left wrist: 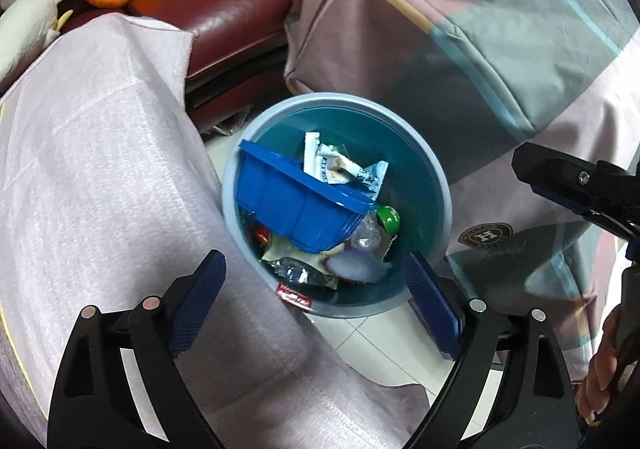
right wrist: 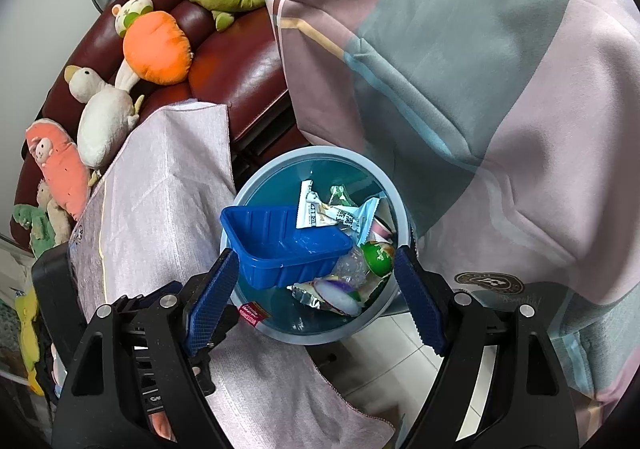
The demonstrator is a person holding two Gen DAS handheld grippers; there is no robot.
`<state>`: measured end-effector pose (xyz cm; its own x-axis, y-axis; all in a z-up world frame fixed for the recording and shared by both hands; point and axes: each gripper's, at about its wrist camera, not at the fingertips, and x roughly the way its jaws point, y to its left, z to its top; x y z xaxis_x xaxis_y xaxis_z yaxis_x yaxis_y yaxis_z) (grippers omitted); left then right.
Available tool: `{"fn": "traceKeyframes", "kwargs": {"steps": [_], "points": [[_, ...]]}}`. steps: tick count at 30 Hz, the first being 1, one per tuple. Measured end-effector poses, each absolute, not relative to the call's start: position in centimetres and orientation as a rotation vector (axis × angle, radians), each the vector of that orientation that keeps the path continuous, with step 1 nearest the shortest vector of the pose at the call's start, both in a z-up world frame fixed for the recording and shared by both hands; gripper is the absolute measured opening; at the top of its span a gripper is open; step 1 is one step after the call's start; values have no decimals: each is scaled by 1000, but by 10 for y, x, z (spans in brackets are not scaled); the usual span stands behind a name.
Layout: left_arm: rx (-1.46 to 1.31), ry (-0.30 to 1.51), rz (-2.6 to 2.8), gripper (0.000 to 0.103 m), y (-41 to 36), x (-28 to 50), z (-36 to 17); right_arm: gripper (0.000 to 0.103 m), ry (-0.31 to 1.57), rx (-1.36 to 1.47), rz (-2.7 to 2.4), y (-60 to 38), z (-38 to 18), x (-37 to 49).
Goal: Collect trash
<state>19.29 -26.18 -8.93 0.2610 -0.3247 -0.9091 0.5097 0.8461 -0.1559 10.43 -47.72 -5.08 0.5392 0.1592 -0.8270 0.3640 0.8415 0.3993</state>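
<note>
A round bin with a light-blue rim [left wrist: 332,99] [right wrist: 320,153] stands on the floor below both grippers. A blue plastic tray [left wrist: 296,205] [right wrist: 280,249] lies tilted inside it, leaning on the left rim. Around the tray are white snack wrappers [left wrist: 340,169] [right wrist: 320,213], a green round piece [left wrist: 389,219] [right wrist: 376,255] and foil packets. A small red wrapper [left wrist: 294,295] [right wrist: 252,315] hangs at the near rim. My left gripper [left wrist: 316,305] is open above the bin's near edge, with nothing between its pads. My right gripper [right wrist: 316,301] is also open and empty; it shows at the right edge of the left wrist view [left wrist: 580,185].
A pale pink cloth [left wrist: 100,169] [right wrist: 160,209] drapes a surface left of the bin and touches its rim. A striped quilt [left wrist: 480,29] [right wrist: 480,89] hangs at the right. A dark red sofa [left wrist: 224,5] [right wrist: 240,81] with plush toys is behind. White floor tiles [left wrist: 360,333] show in front.
</note>
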Motion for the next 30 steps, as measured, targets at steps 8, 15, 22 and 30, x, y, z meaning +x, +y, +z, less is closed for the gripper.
{"fn": "traceKeyframes", "kwargs": {"steps": [8, 15, 22, 30], "points": [[140, 1148, -535, 94, -236, 185, -66, 83, 997, 546, -97, -459, -34, 98], [117, 1079, -507, 95, -206, 167, -33, 90, 989, 468, -93, -434, -14, 83], [97, 1031, -472, 98, -175, 146, -11, 92, 991, 392, -117, -409, 2, 61], [65, 981, -430, 99, -138, 121, 9, 96, 991, 280, -115, -375, 17, 29]]}}
